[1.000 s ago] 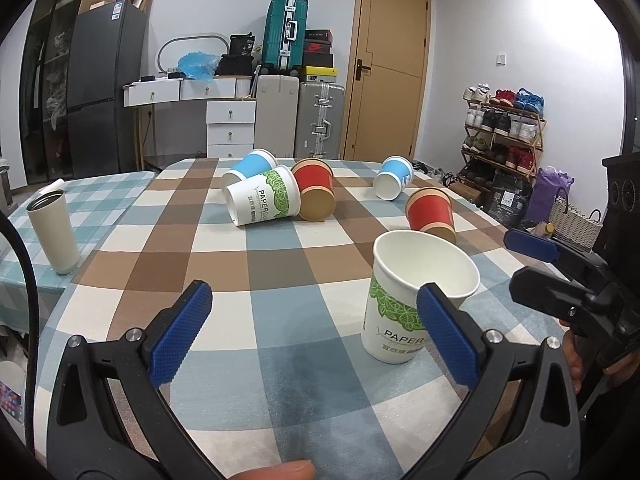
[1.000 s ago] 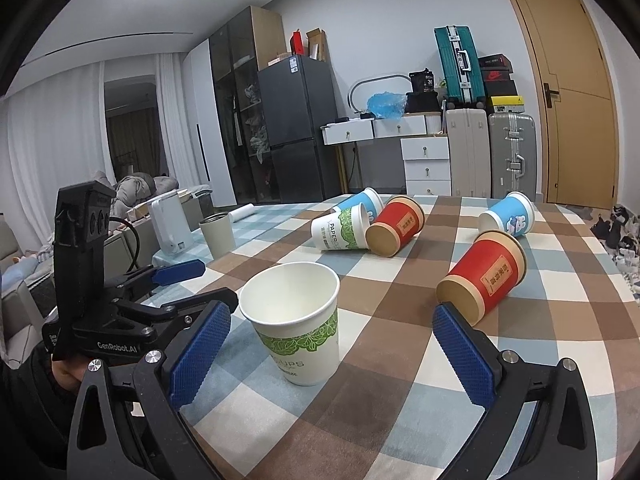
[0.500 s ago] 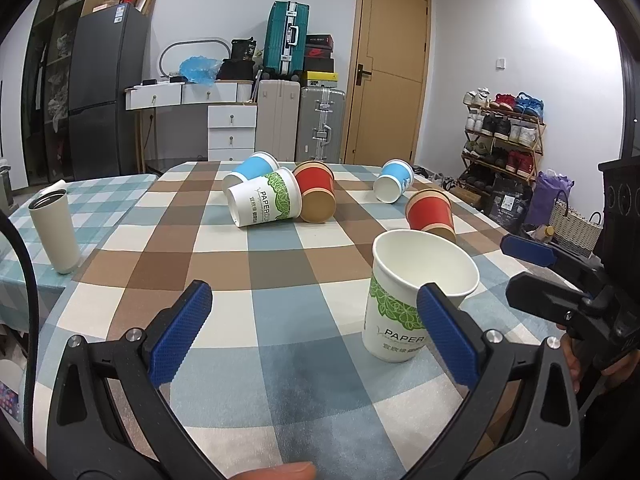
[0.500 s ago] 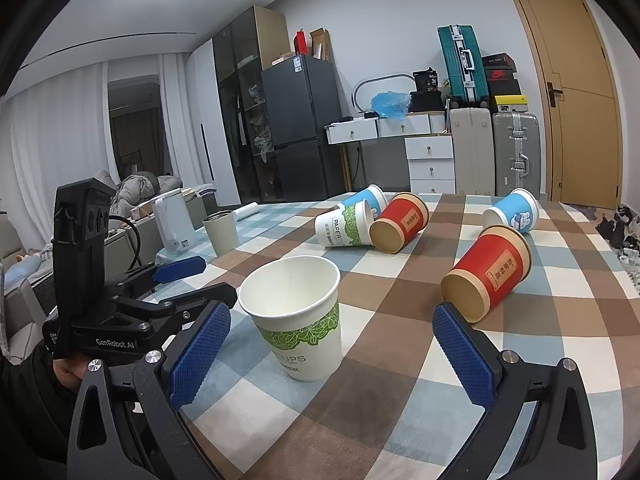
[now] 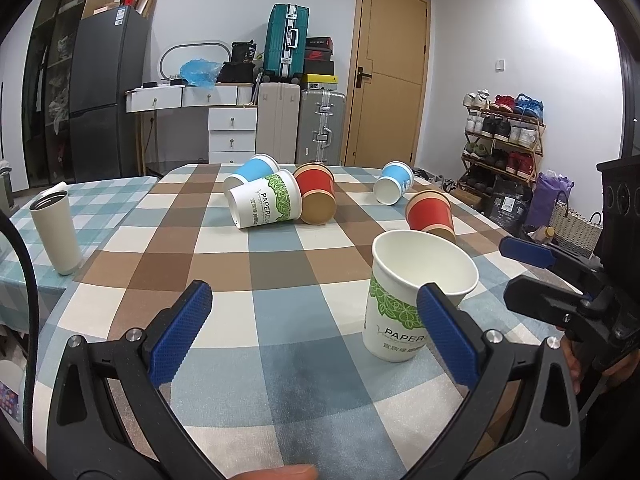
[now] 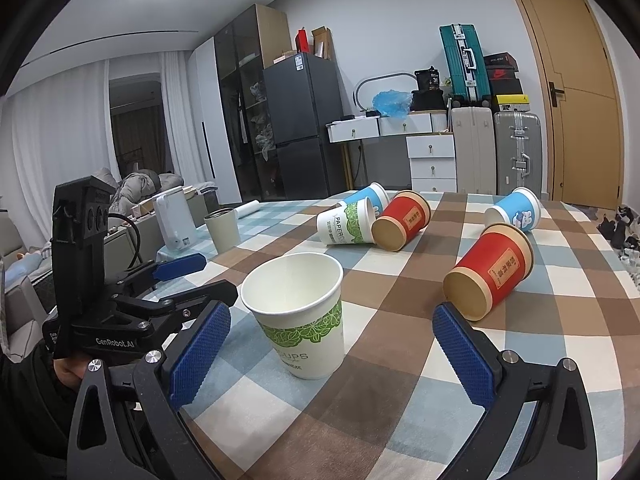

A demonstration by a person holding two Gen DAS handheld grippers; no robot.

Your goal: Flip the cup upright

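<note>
A white paper cup with green leaf print (image 5: pixel 416 288) (image 6: pixel 300 312) stands upright on the checked table, mouth up. My left gripper (image 5: pixel 316 336) is open and empty, just short of it, the cup near its right finger. My right gripper (image 6: pixel 332 356) is open and empty, the cup just beyond its left finger. Farther back, several cups lie on their sides: a white-green one (image 5: pixel 266 204) (image 6: pixel 346 226), a red one (image 5: pixel 318 198) (image 6: pixel 402 220), a second red one (image 5: pixel 430 214) (image 6: pixel 490 272), and two blue ones (image 5: pixel 394 188) (image 5: pixel 250 170).
A beige tumbler (image 5: pixel 56 232) (image 6: pixel 223 230) stands upright near the table's left edge. A white kettle (image 6: pixel 174 222) stands beyond it. Each gripper shows in the other's view, the right one (image 5: pixel 568 288) at the table's right edge and the left one (image 6: pixel 132 300) at the left.
Both views have shifted only slightly. The cups have not moved and both grippers stay open.
</note>
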